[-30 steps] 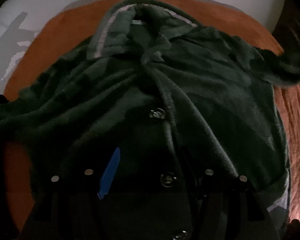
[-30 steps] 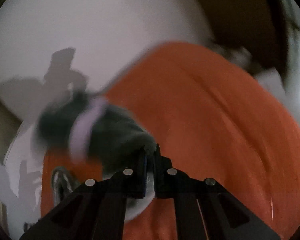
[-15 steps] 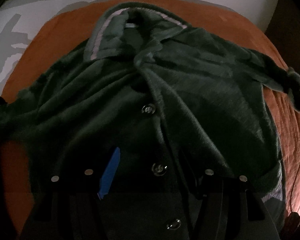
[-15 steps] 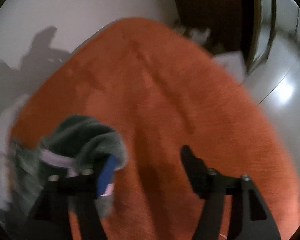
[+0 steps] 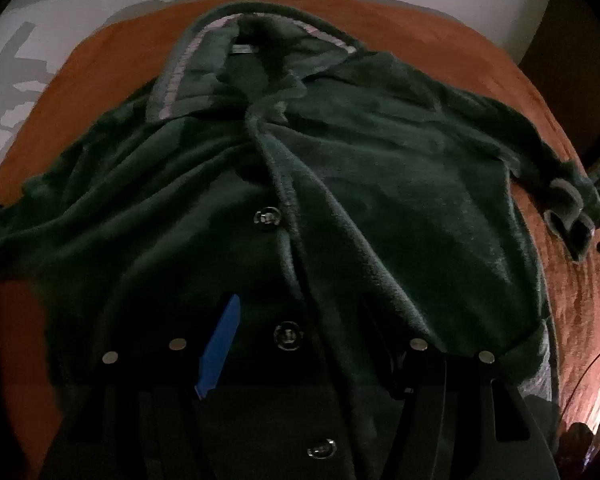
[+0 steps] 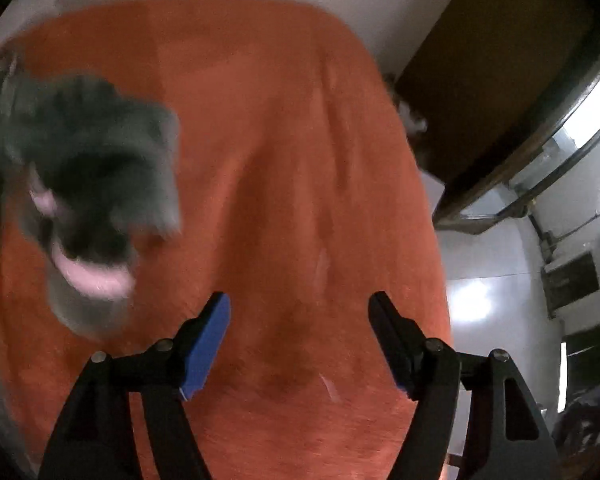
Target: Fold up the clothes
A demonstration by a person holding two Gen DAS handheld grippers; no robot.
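dark green fleece jacket (image 5: 300, 184) lying buttoned on orange blanket (image 5: 572, 300). left gripper (image 5: 300, 320) hanging spread over its hem; right gripper (image 6: 300, 312) spread, empty, beside blurred, probably cuffed sleeve (image 6: 96, 184).

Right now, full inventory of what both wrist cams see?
jacket: 1, dark green fleece, spread front-up on the orange cover
sleeve cuff: 1, green with pale trim, lying apart from the right tongs, blurred
buttons: 3 visible, shiny, down the jacket front
cover: 1, orange, under the jacket
door: 1, brown, far right
left tongs: open, over the jacket hem
right tongs: open, empty, over bare cover
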